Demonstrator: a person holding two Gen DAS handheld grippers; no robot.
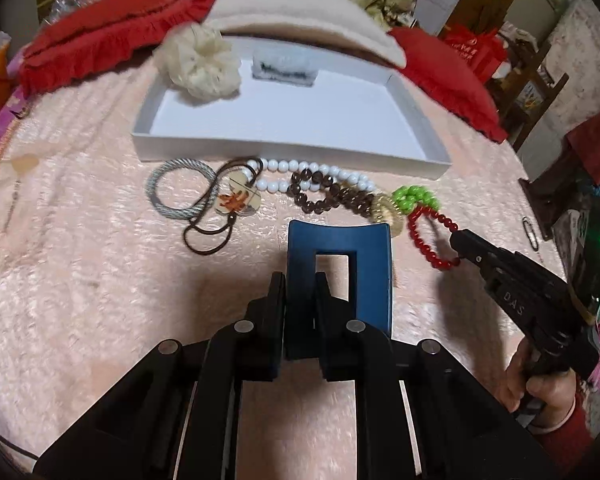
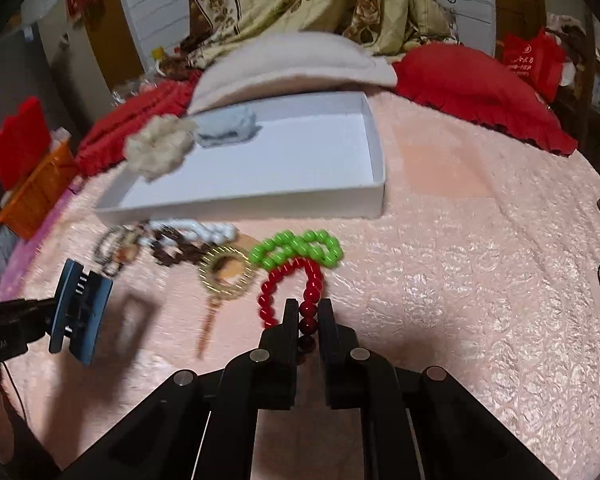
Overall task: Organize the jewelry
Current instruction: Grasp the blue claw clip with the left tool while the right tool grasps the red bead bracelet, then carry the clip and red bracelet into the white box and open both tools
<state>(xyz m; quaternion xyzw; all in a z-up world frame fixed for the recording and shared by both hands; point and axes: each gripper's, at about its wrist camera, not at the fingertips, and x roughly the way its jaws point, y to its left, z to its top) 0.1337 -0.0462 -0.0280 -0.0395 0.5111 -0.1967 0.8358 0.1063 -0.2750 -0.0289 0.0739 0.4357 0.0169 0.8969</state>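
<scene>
My left gripper (image 1: 299, 285) is shut on a blue hair claw clip (image 1: 340, 256). The right wrist view shows the clip (image 2: 80, 312) held just above the pink bedspread, its shadow beside it. My right gripper (image 2: 308, 308) is shut on a red bead bracelet (image 2: 272, 288), which still lies partly on the bedspread against a green bead bracelet (image 2: 296, 248). The left wrist view has the right gripper (image 1: 458, 242) at the red bracelet's (image 1: 424, 236) right end. A white shallow box (image 1: 284, 148) behind the jewelry holds a cream scrunchie (image 1: 200, 60) and a pale blue item (image 1: 284, 66).
In front of the box lie a grey cord ring (image 1: 172, 192), an amber pendant on a brown cord (image 1: 236, 200), white beads (image 1: 284, 166), brown beads (image 1: 320, 196) and a gold ring (image 2: 226, 272). Red pillows (image 2: 480, 88) and a beige cushion (image 1: 300, 8) sit behind.
</scene>
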